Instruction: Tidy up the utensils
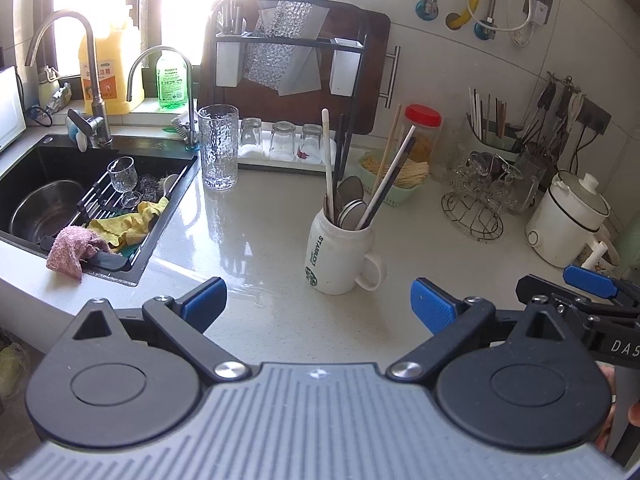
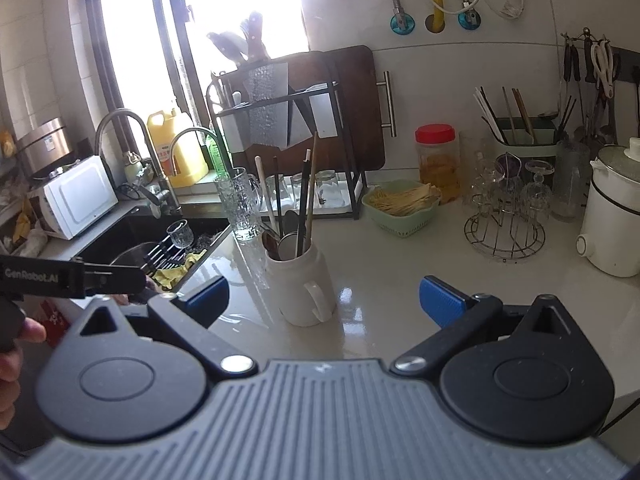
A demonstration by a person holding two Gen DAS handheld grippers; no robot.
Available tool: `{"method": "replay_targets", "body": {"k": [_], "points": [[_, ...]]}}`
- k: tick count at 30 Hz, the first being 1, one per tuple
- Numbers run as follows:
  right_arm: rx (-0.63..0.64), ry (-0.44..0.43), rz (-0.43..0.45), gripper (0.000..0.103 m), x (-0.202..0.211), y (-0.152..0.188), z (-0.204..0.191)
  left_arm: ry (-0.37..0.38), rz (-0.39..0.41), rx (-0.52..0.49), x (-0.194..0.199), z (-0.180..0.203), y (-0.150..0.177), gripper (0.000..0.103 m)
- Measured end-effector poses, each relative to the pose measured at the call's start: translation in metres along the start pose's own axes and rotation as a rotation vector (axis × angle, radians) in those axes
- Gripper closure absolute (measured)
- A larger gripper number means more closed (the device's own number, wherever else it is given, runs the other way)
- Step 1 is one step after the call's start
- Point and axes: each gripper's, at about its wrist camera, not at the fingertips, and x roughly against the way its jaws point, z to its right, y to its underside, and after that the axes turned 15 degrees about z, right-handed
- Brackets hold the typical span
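1. Utensils, chopsticks and spoons, stand upright in a white mug near the middle of the pale countertop, with its handle turned toward the cameras.
2. Left gripper hovers low over the near edge of the counter, tilted downward toward the mug; its blue pads are spread wide with nothing between them.
3. Right gripper hangs just beside the left one at a similar downward tilt, its fingers also spread fully apart and empty; the mug sits just ahead of the gap, untouched.
4. Each gripper's black body shows at the edge of the other's view, with a hand behind the left one.
5. Sink with a rack, a glass and cloths lies to the left of the mug.
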Motion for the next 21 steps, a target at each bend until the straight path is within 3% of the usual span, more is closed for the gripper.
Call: {"method": "replay_targets", "body": {"k": [13, 21], "points": [[0.002, 0.041, 0.026, 0.0, 0.0, -0.008, 0.002, 0.042, 0.005, -0.047, 0.0, 0.008, -0.023, 0.003], [0.014, 0.042, 0.022, 0.0, 0.001, -0.01, 0.0, 0.042, -0.011, -0.045, -0.009, 0.009, -0.02, 0.003]]}}
